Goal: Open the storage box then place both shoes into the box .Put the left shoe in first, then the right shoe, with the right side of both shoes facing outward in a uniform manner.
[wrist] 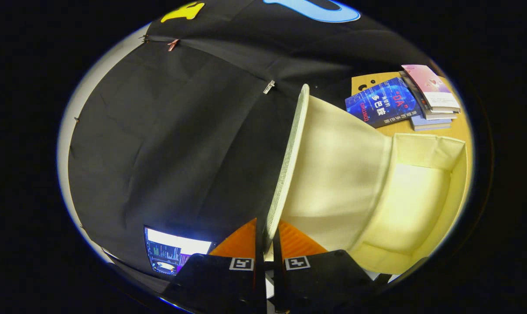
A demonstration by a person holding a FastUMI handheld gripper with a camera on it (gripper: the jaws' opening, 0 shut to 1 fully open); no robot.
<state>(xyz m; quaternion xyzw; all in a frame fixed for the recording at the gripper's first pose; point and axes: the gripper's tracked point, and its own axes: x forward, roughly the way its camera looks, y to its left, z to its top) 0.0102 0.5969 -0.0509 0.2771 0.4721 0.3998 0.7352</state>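
Note:
The cream fabric storage box (pixel 416 205) lies beyond my fingers with its inside showing pale yellow. Its lid (pixel 333 174) is swung up and stands on edge, the thin woven rim (pixel 289 161) running straight away from my fingertips. My gripper (pixel 267 253) is shut on the lid's near edge, one finger on each side of the rim. No shoe is in sight.
A stack of books (pixel 429 100) and a blue book (pixel 381 107) lie on the wooden table (pixel 460 126) behind the box. A lit screen (pixel 176 253) glows low beside my fingers. Black cloth hangs behind everything.

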